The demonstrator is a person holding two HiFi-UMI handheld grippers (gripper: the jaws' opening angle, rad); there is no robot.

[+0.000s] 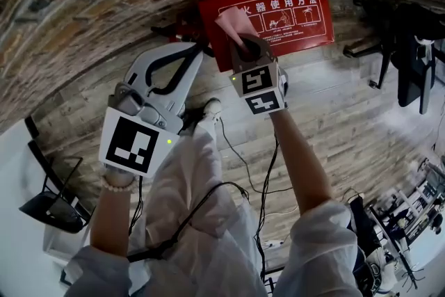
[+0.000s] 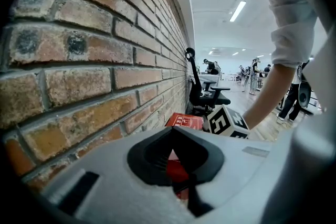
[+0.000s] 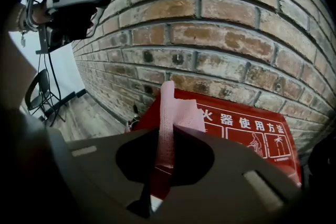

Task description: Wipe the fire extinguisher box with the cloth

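Note:
The red fire extinguisher box stands on the floor against the brick wall, with white instruction print on its top. My right gripper is shut on a pink cloth, and the cloth's free end lies on the box's left part. The right gripper view has the cloth rising from the closed jaws of that gripper in front of the box. My left gripper hangs left of the box, shut and holding nothing. In its own view the gripper's tips meet, with the box beyond them.
The brick wall runs along the top. Black office chairs stand at the right, and a dark folding chair at the left. Cables trail over the wooden floor. The person's shoe is close to the box.

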